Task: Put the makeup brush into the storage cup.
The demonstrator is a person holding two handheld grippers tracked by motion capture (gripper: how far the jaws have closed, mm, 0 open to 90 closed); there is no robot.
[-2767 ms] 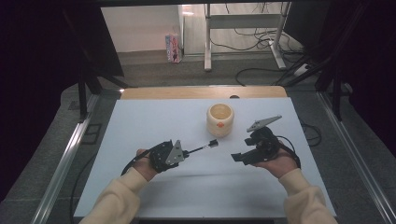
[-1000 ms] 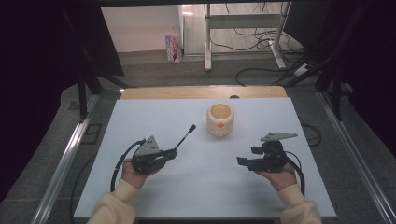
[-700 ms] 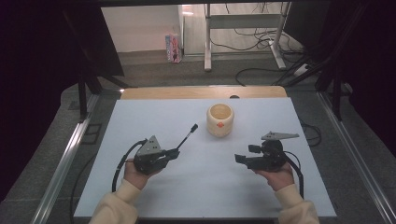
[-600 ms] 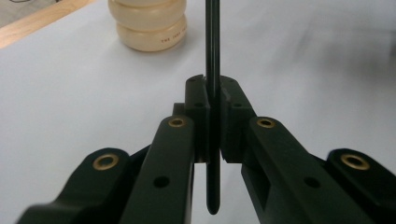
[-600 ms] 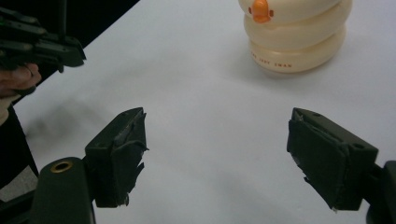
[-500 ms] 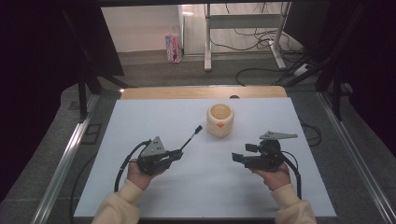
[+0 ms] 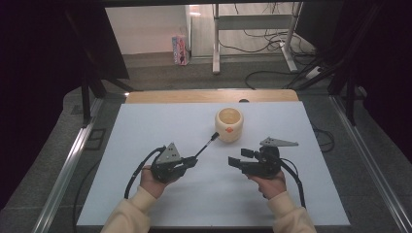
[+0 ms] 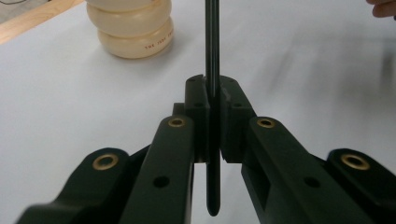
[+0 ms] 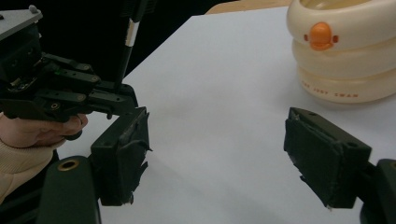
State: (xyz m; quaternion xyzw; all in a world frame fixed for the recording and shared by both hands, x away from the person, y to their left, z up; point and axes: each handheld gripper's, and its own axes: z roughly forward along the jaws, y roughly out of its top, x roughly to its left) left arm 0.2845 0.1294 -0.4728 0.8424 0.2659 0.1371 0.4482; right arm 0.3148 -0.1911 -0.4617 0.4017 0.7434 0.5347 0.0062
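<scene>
You are holding your left gripper (image 7: 190, 161) clamped on a thin black rod (image 7: 206, 145), its matte black jaws pressing the shaft from both sides in the left gripper view, brass-coloured pivots showing on the arms. The rod is smooth and glossy, with a pale band partway along it in the right gripper view, and it is pointing toward the cream cup (image 7: 229, 124). Your right gripper (image 7: 237, 159) is standing with its jaws wide apart and nothing between them; their dark pads (image 9: 327, 163) are looking scuffed and frayed at the edges. Both hands are resting low over the white, smooth table top (image 7: 145, 126). Farther off, the cup is sitting on the table, shaped like stacked rounded rings (an orange beak-like bump on one side), with small reddish lettering near its base, too blurred to read fully.
</scene>
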